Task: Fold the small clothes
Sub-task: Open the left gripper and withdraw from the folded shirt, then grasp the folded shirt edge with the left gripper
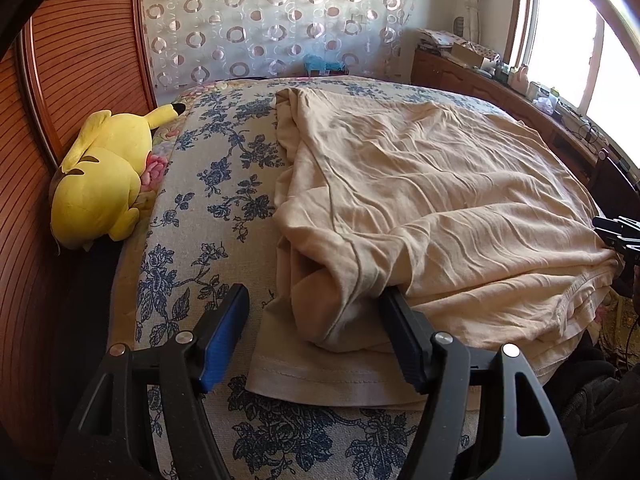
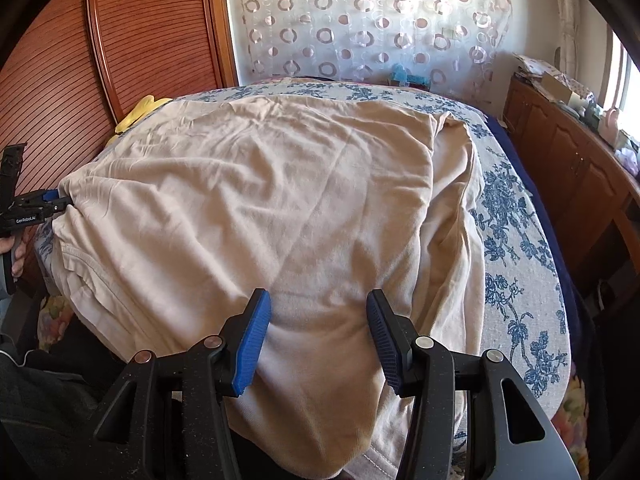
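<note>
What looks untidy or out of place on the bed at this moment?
The beige T-shirt is not flat: its sleeve is bunched into a roll at the near edge, and wrinkles cross the cloth. A yellow plush toy lies against the wooden headboard.

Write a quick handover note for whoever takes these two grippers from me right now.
Left gripper: jaws open, a bunched fold of the beige shirt between them, not clamped.
Right gripper: jaws open, low over the shirt's near edge, holding nothing.
The shirt lies on the floral bedspread, one side already folded over, still wrinkled.
Left: finish folding and smooth it.
</note>
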Demonstrator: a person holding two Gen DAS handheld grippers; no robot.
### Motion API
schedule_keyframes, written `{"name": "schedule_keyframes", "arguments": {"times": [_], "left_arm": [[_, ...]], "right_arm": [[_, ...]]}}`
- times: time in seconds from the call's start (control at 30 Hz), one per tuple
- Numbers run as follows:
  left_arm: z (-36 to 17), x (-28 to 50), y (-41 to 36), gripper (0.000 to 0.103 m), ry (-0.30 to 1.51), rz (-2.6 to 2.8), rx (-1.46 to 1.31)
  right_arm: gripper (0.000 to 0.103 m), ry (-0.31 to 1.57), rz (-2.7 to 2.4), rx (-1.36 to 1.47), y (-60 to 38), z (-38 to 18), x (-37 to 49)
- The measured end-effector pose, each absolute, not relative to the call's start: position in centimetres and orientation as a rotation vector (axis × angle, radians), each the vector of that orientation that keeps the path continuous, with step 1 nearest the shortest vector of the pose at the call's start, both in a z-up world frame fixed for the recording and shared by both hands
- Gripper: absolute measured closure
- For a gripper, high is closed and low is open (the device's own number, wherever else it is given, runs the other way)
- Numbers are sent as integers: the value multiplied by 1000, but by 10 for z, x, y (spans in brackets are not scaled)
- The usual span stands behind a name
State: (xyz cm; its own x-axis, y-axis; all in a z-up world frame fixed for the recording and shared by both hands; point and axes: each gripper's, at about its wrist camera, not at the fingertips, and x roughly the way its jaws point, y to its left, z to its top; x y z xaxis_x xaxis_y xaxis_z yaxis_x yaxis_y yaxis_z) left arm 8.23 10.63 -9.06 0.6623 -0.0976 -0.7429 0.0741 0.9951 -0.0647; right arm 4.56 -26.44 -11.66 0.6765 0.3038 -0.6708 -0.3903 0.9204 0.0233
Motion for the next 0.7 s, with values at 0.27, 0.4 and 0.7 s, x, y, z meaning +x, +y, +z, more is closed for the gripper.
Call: {"name": "schedule_keyframes", "arguments": {"times": [0.27,0.4,0.7], "left_arm": [[-88,74,98,74,836,-146,-37],[-78,71,95,95,809,-200,-81],[-17,79,51,96,681,-383,-126]], "right_arm": [[49,719,393,-133,-265,-119,45],[49,712,399,-131,-266,-120,44],[49,706,400,-109,-274,-119,44]]}}
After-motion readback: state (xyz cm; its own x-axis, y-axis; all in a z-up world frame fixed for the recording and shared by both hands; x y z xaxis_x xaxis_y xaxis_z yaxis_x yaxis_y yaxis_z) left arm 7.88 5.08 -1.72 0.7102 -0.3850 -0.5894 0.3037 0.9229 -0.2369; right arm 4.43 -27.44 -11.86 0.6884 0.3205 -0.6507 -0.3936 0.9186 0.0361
